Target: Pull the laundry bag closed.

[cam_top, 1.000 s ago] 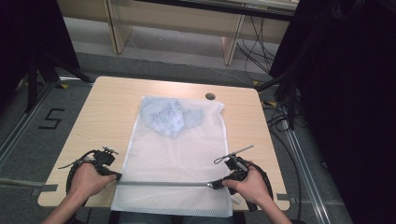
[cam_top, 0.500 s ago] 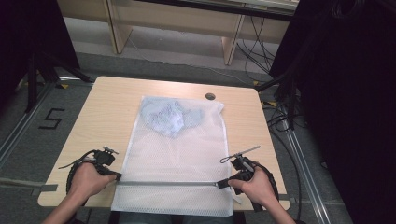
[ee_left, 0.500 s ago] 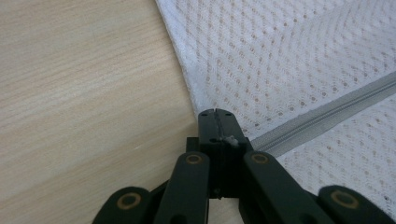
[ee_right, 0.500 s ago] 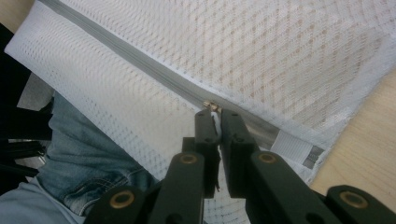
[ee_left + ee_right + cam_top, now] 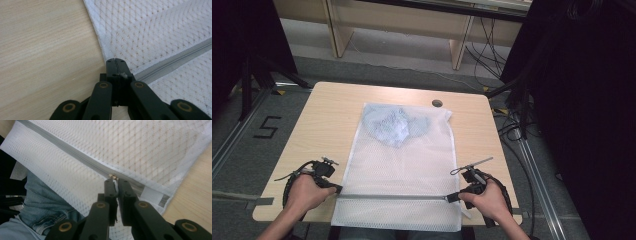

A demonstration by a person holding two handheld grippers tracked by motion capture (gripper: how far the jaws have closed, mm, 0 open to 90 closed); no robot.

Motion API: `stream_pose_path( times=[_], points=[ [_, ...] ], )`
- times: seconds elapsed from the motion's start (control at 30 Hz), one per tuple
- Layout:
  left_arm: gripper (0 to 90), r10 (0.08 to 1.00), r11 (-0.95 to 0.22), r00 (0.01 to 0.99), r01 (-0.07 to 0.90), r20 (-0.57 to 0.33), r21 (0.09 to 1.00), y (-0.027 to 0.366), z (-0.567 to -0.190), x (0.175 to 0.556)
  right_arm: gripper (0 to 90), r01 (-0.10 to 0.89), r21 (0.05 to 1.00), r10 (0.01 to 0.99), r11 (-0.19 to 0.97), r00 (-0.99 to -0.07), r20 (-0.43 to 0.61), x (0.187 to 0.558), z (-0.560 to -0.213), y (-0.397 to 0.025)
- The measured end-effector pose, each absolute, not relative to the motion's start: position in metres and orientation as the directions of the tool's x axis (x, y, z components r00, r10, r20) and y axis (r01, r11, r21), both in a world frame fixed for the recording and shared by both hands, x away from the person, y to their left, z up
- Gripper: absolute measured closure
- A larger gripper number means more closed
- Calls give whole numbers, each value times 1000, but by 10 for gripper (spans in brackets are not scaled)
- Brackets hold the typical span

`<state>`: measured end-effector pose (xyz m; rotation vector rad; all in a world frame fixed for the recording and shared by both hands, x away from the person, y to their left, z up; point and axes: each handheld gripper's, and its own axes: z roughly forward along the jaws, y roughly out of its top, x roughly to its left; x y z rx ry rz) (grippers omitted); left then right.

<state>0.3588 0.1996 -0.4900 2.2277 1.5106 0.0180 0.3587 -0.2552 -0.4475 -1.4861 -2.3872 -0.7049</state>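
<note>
Two black two-jaw grippers work the near end of a white mesh laundry bag point(image 5: 404, 175) that lies flat on the light wooden bench point(image 5: 327, 115), its near edge hanging over the bench's front edge. The bag's grey zipper point(image 5: 392, 196) runs straight across the bag near that edge. At the zipper's left end, the left gripper point(image 5: 338, 189) has its jaws fully closed, pinching the bag's side edge right where the zipper tape meets it; the left gripper view shows the tips pressed together on the fabric. At the zipper's opposite end, the right gripper point(image 5: 453, 197) has its jaws nearly closed, a thin slit between them, with the small brass-coloured zipper pull point(image 5: 113, 176) caught at their tips, just short of the white fabric tab point(image 5: 152, 195) at the bag's corner. A crumpled pale blue garment point(image 5: 394, 125) sits inside the bag, at the end far from the zipper.
</note>
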Motion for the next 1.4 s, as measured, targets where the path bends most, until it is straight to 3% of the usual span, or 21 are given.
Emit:
stream_pose_path(
  times=[0.93,1.07,1.2,1.4],
  points=[
    [899,885,-303,403,879,-235,367,200,-490,359,868,907,275,793,319,-414,446,358,-452,-273],
    [900,885,-303,402,879,-233,368,200,-490,359,868,887,283,770,365,-458,443,360,-453,-276],
    [899,886,-302,401,880,-234,367,199,-490,359,868,912,281,801,299,-399,446,357,-453,-273],
    [899,884,-307,406,878,-231,368,200,-490,359,868,912,273,804,305,-401,439,359,-454,-275]
  ],
)
